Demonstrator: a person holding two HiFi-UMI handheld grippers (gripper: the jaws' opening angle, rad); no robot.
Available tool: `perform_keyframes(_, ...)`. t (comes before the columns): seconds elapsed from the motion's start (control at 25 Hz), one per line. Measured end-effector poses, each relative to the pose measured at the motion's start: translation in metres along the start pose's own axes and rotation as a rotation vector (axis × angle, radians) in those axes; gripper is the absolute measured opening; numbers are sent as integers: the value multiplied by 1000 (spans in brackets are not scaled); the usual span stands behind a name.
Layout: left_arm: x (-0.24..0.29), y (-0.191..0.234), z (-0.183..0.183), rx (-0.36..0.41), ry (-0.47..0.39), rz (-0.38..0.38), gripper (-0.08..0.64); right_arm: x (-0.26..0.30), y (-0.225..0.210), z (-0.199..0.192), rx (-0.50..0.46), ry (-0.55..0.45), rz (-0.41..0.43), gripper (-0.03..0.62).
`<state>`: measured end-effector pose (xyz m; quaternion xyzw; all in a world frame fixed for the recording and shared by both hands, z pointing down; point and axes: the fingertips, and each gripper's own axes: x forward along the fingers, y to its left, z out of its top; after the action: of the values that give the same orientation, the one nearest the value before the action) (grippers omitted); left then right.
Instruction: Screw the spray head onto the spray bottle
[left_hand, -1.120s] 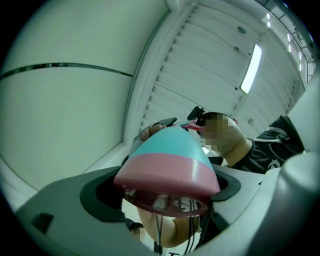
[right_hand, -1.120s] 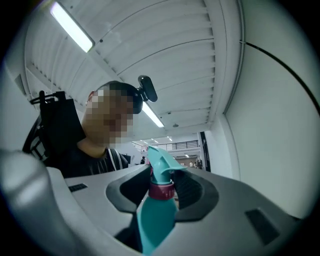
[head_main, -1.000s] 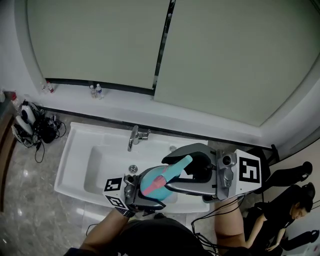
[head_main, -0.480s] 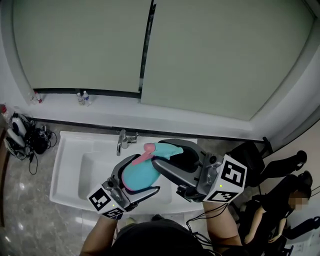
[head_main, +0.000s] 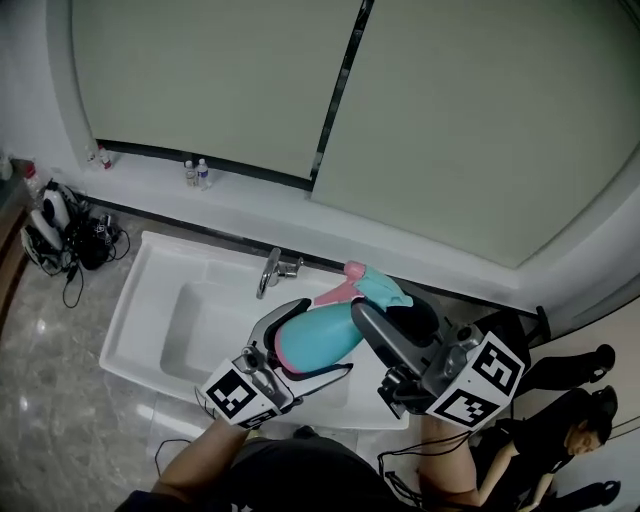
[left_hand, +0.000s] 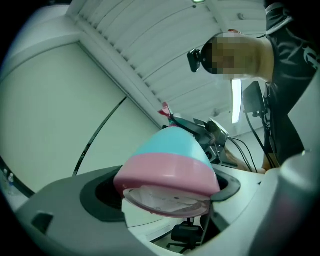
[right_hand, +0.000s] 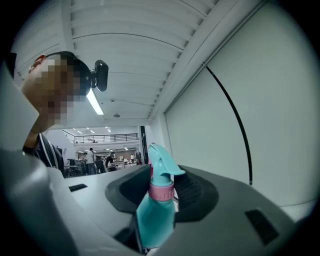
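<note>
In the head view the teal spray bottle (head_main: 318, 338), which has a pink base, lies tilted over the sink. My left gripper (head_main: 320, 345) is shut on its body. The left gripper view has that pink base (left_hand: 167, 175) close up between the jaws. The teal spray head (head_main: 378, 288) with a pink trigger sits on the bottle's neck, pointing up and away. My right gripper (head_main: 388, 308) is shut on it from the right. In the right gripper view the spray head (right_hand: 161, 167) and its pink collar (right_hand: 162, 192) stand between the dark pads.
Below the grippers are a white sink (head_main: 140, 330) and its tap (head_main: 272, 270). Small bottles (head_main: 195, 172) stand on the ledge under large pale wall panels. Cables and devices (head_main: 65, 240) lie at the left. A person in black (head_main: 565, 440) sits at the lower right.
My left gripper has rolled with the bottle, so more of the teal body shows. Both grippers have shifted a little, and the spray head now points further up and right.
</note>
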<state>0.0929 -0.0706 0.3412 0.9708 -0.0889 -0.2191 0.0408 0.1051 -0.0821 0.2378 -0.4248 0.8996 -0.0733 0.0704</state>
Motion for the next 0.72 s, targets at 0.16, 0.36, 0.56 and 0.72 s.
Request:
perform_keyframes(0.16, 0, 7, 2, -27, -24, 3, 471, 9, -1, 4, -53, 0, -89, 146)
perform_keyframes(0.36, 1, 0, 10, -82, -63, -74, 471, 12, 12, 12, -128, -33, -65, 147)
perform_keyframes(0.56, 1, 1, 20, -159, -100, -116, 471, 9, 19, 22, -111, -58, 14, 149)
perform_keyframes(0.72, 0, 3, 26, -205, -128, -130, 471, -4, 23, 26, -105, -70, 68, 149)
